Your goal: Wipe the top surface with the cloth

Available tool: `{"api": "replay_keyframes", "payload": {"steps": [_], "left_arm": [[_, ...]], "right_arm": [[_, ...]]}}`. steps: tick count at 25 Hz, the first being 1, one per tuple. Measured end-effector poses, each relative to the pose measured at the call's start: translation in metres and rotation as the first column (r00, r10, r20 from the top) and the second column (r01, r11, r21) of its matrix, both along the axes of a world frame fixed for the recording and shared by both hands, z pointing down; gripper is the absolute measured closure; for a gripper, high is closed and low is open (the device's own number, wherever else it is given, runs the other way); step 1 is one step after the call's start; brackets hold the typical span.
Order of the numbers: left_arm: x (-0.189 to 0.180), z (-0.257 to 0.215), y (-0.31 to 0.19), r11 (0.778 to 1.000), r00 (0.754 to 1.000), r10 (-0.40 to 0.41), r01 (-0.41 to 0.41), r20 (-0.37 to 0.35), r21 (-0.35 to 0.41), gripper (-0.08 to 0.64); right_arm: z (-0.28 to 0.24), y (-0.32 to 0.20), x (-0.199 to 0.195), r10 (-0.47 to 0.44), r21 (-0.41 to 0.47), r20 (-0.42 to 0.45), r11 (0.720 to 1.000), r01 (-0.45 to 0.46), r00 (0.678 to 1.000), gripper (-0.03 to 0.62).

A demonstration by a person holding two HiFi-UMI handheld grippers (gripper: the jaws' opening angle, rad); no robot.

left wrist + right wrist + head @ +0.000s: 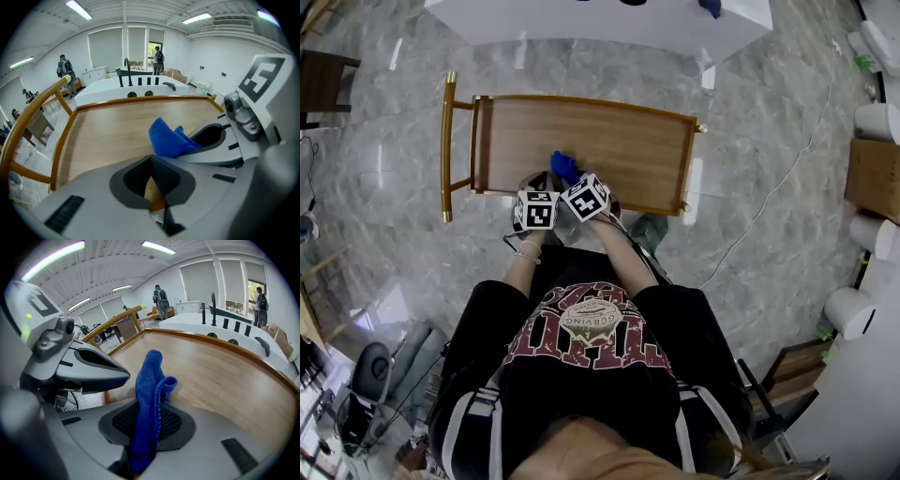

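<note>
Head view looks down on a person (600,375) in a black shirt whose two forearms (617,251) reach forward, close together, to the near edge of one wooden table top (619,145). Two grippers sit side by side there. The left gripper (151,161) has its jaws pressed together with nothing between them, at the near edge of the wood. The right gripper (150,416) has its jaws clamped on the one blue cloth (149,376), which stands up from the pads in a folded bunch over the table's near edge. One curved wooden handle rail (447,150) runs along the table's left end.
</note>
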State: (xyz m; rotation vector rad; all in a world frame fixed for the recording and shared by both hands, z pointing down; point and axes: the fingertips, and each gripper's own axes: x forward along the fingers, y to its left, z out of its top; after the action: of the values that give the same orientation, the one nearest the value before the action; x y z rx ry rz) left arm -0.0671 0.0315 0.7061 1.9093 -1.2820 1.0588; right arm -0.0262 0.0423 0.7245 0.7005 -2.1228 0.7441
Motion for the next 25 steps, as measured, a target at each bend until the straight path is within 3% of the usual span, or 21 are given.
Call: {"api": "replay_keyframes", "payload": {"steps": [25], "left_arm": [[0.08,0.011,0.007,0.98,0.98,0.196,-0.197,-0.03,-0.036,0.512]], "right_arm": [[0.001,0.015,0.098,0.192,-0.014,-0.055,0.981,-0.193,0.98,0.502]]}}
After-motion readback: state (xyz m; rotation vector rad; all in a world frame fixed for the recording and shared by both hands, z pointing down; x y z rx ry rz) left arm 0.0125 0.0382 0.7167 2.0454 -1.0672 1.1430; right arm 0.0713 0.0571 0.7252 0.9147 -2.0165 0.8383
